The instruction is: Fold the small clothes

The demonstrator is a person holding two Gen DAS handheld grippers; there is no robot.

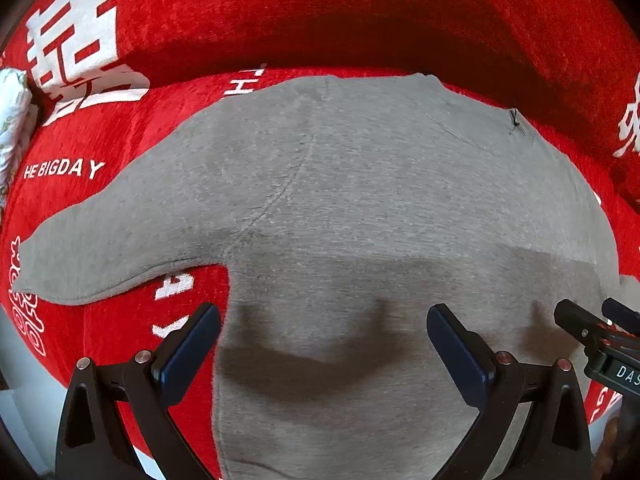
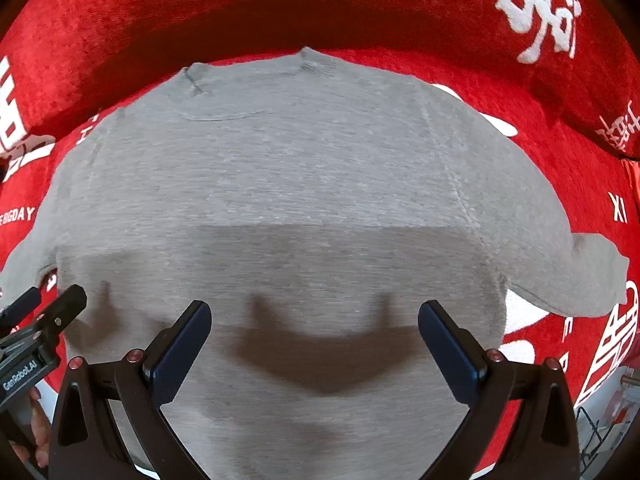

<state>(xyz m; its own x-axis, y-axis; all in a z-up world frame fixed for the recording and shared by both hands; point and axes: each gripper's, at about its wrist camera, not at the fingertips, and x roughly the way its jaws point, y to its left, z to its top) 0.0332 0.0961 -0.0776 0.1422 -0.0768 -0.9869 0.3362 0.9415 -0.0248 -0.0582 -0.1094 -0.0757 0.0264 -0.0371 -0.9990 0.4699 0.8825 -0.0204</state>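
Note:
A small grey T-shirt (image 1: 360, 184) lies spread flat on the red cover, neck toward the far side, both short sleeves out to the sides. It also fills the right wrist view (image 2: 304, 184). My left gripper (image 1: 323, 320) is open and empty, hovering over the shirt's lower left part, its left finger over the red cover beside the shirt's side edge. My right gripper (image 2: 314, 316) is open and empty above the shirt's lower right part. Each gripper shows at the edge of the other's view, the right one (image 1: 592, 324) and the left one (image 2: 52, 312).
The red cover (image 1: 120, 208) with white lettering lies over a cushioned seat with a raised red back (image 1: 360, 12) behind the shirt. A white patterned cloth (image 1: 12, 120) sits at the far left. A wire rack (image 2: 600, 420) shows low at the right.

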